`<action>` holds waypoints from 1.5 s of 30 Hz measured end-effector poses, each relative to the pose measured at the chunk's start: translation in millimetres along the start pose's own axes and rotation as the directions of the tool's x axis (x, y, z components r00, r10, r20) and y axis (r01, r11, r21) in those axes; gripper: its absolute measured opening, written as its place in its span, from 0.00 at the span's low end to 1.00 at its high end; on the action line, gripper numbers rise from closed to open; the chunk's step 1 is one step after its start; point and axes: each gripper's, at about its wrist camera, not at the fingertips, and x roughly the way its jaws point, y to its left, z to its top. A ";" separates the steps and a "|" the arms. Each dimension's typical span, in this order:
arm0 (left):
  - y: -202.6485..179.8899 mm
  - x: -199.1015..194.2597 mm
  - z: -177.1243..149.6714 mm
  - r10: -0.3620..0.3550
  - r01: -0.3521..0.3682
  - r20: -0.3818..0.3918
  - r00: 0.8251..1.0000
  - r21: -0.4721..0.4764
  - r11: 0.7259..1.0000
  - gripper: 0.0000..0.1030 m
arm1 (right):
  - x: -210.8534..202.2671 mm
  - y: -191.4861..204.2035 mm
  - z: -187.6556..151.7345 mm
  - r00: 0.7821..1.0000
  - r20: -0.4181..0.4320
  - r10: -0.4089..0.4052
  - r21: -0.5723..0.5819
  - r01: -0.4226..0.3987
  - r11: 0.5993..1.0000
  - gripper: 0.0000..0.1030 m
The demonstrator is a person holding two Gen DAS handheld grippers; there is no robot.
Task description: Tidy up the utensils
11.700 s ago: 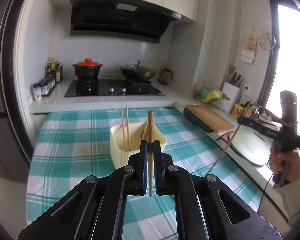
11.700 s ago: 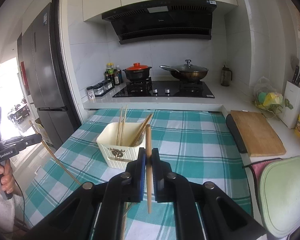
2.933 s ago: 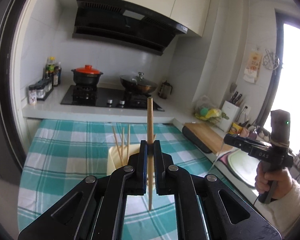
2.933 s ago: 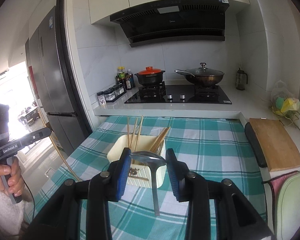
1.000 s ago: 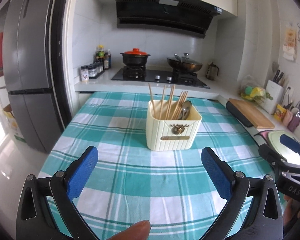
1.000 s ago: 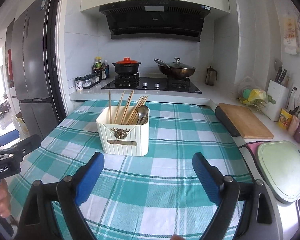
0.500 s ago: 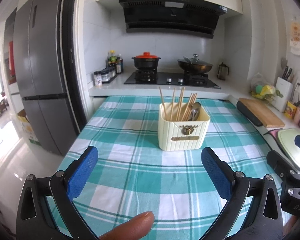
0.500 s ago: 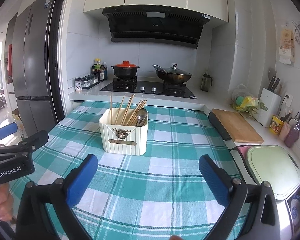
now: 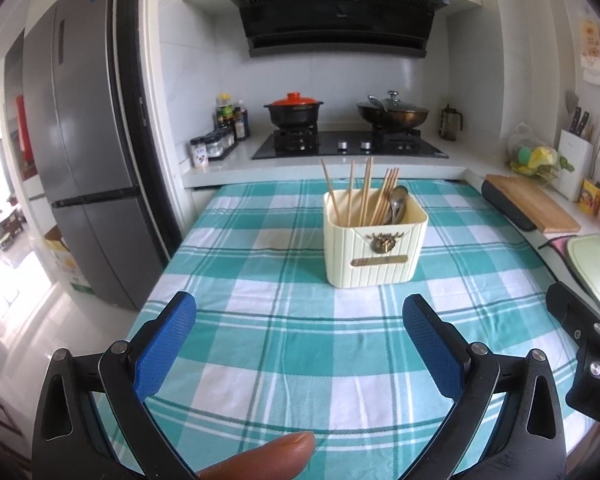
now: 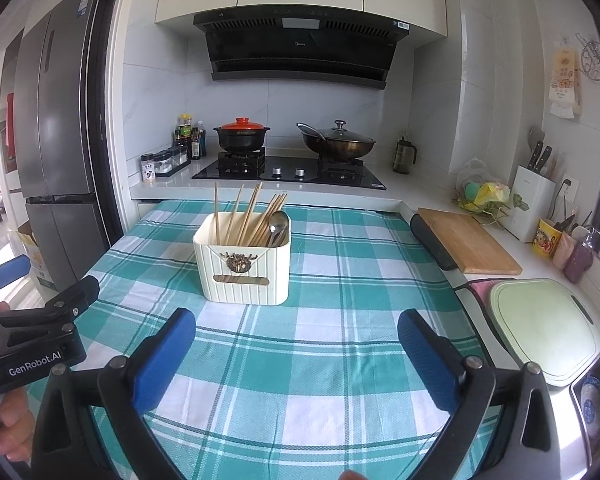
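Observation:
A cream utensil holder [image 9: 376, 246] stands on the green checked tablecloth [image 9: 284, 344]; it also shows in the right wrist view [image 10: 243, 268]. Several wooden chopsticks [image 9: 366, 190] and a metal spoon [image 9: 398, 200] stand upright in it, the spoon at the right side [image 10: 279, 224]. My left gripper [image 9: 300, 344] is open and empty, well short of the holder. My right gripper [image 10: 298, 348] is open and empty too, at a similar distance. The left gripper's body shows at the left edge of the right wrist view [image 10: 32, 340].
A wooden cutting board [image 10: 466, 246] and a pale green board [image 10: 544, 324] lie on the counter to the right. A knife block [image 10: 534, 202] stands behind them. The stove with a red-lidded pot [image 10: 242, 134] and a wok [image 10: 336, 142] is at the back. A fridge [image 9: 80, 160] stands left.
Both grippers let go of their chopstick and spoon, which now stand in the holder. Both have since opened wide and pulled back from the holder.

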 end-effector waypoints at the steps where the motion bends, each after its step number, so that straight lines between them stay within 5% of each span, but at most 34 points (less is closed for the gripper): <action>1: 0.5 0.5 0.0 -0.005 0.005 -0.002 1.000 -0.001 1.000 1.00 | 0.5 0.2 -0.3 1.000 -0.003 -0.002 0.001 0.002 1.000 1.00; 45: -7.6 1.2 -1.0 0.000 0.000 -0.012 1.000 0.014 1.000 1.00 | -1.3 1.0 3.6 1.000 -0.001 -0.019 -0.013 0.019 1.000 1.00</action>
